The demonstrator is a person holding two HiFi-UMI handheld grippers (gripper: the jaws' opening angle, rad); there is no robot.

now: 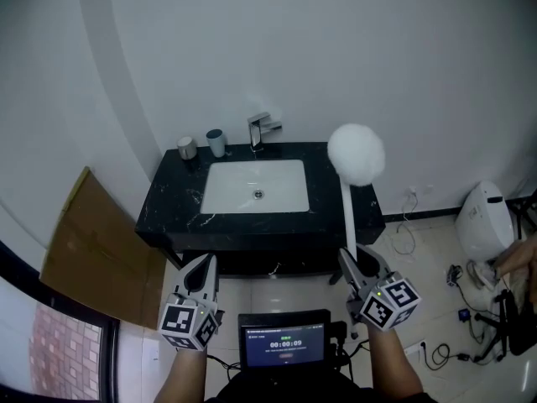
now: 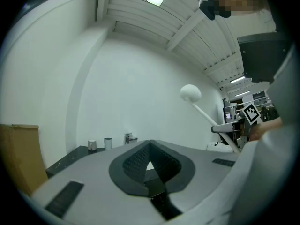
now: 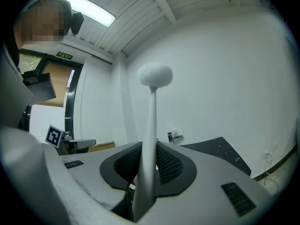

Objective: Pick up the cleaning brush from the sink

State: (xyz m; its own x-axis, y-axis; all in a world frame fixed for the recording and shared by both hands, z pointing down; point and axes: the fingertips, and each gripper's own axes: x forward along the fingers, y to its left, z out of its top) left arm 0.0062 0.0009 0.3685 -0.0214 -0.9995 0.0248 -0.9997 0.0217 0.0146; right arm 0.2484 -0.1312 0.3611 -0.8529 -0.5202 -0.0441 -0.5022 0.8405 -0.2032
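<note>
Tools, 2.
- Left tool [image 1: 201, 265]: jaws fully together, holding nothing; in front of the sink [image 1: 256, 187], to its left.
- Right tool [image 1: 357, 260]: jaws clamped on the brush handle; in front of the sink, to its right.

Brush [image 1: 349, 208], 1: out of the sink, white round head raised to its right.
Sink, 1: set in a black table [image 1: 168, 204].
Faucet [image 1: 262, 130], 1: behind the sink.
Cups [image 1: 216, 142], 2: side by side, behind the sink's left corner.
Cardboard [image 1: 92, 242], 1: left of the sink.

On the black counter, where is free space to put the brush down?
Bare strips: the counter left of the basin, in front of the two cups, and right of the basin, partly hidden behind the brush head. Crowded: the back edge, with cups and faucet.
</note>
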